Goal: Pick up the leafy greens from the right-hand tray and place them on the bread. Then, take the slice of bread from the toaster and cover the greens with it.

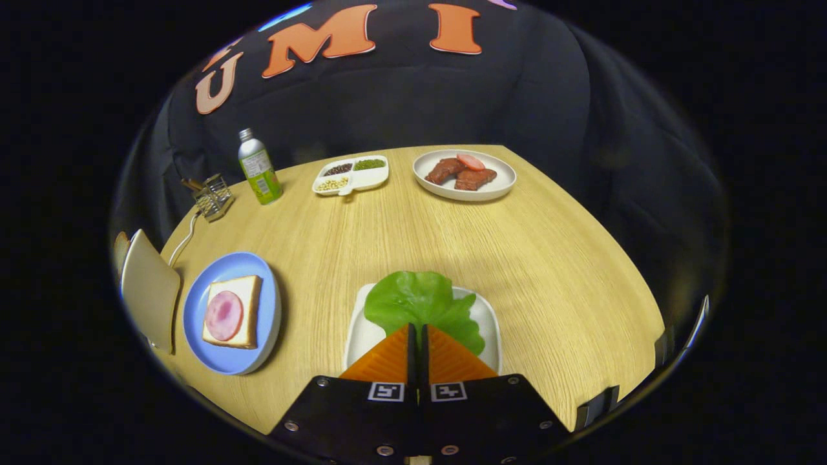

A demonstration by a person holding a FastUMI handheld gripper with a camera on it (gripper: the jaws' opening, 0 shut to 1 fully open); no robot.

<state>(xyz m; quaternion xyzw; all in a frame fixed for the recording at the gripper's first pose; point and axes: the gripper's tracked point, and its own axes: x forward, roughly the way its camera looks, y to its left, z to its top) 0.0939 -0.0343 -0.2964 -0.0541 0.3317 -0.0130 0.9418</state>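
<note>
A green lettuce leaf [413,298] lies over the white tray [362,336] just ahead of me, its far edge reaching past the tray's rim. My gripper [418,328] has its orange fingers [387,361] pressed together, shut on the leaf's near end where the midrib runs in between the tips. To the left of the tray, a blue plate [258,352] carries a slice of bread [249,290] topped with a round pink ham slice [224,315]. Further left stands a cream toaster [150,290] with a brown bread edge [120,248] showing behind it.
At the far side of the wooden table [530,258] are a white plate with meat pieces [465,175], a divided dish of beans [352,174], a green-labelled bottle [260,169] and a small wire holder [214,196]. A white cable [184,240] runs toward the toaster.
</note>
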